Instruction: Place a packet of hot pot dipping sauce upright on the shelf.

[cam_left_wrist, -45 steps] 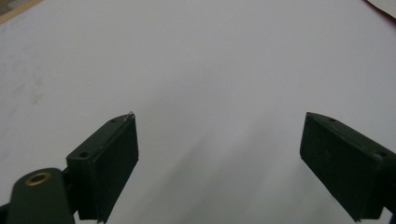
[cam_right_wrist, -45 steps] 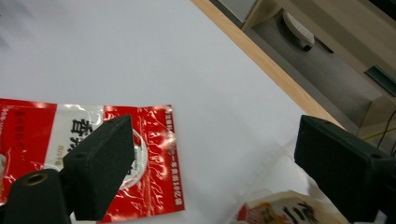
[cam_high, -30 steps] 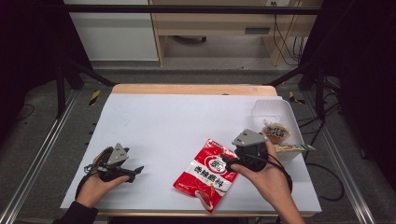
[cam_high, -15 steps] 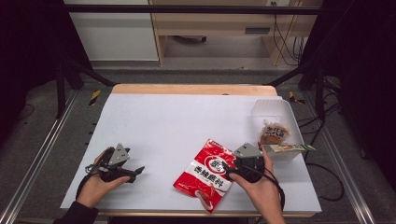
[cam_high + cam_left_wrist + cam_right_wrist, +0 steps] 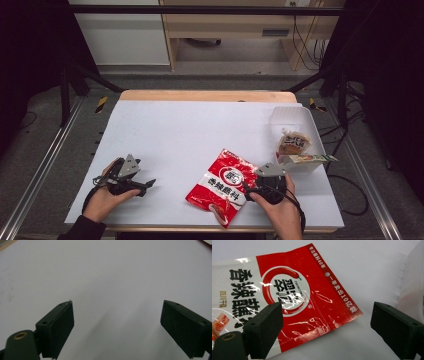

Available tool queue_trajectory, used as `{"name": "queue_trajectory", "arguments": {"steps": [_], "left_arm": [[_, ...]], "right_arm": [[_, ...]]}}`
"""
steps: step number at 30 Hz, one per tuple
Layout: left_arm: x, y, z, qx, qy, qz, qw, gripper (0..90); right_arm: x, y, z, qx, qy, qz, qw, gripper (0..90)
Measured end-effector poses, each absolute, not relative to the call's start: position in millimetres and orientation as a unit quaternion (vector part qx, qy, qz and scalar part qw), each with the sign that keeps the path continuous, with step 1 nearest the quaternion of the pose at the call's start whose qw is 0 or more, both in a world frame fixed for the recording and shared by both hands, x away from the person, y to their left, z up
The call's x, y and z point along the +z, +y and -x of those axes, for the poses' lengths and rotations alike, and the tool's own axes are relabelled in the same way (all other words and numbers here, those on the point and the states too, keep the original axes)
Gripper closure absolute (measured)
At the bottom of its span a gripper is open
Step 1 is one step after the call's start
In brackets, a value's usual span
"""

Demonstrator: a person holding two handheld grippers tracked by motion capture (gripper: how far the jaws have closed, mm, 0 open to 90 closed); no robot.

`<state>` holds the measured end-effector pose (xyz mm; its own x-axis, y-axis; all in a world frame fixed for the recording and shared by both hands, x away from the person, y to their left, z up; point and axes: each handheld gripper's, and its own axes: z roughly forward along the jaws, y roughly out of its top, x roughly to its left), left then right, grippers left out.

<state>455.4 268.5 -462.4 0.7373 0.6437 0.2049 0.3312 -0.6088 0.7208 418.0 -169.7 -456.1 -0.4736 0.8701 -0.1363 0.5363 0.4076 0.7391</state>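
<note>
High view: right gripper [image 5: 248,188] has dropped from above the red pouch [image 5: 225,186] to its right edge, jaws apart astride a corner; grasp looks imminent. Left gripper [image 5: 145,184] unchanged, jaws apart over bare table [image 5: 200,130]. Count: one pouch, one tray [image 5: 290,116], two snacks inside.

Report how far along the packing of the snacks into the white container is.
Done: two snack packs already sit in the white container, one overhanging its front rim. In hand: the right gripper, jaws open, is at the red seasoning packet, which lies flat on the table. Left: grip it and move it. The left gripper rests open over bare table.
</note>
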Motion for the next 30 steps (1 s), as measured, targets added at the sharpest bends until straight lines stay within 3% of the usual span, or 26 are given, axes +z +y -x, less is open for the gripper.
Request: {"name": "queue_trajectory", "arguments": {"steps": [30], "left_arm": [[-462,267,-454,0.227,0.277,-0.869,0.342,11.4]], "right_arm": [[-479,-177,-446,0.323,0.799,-0.463,0.205,11.7]]}}
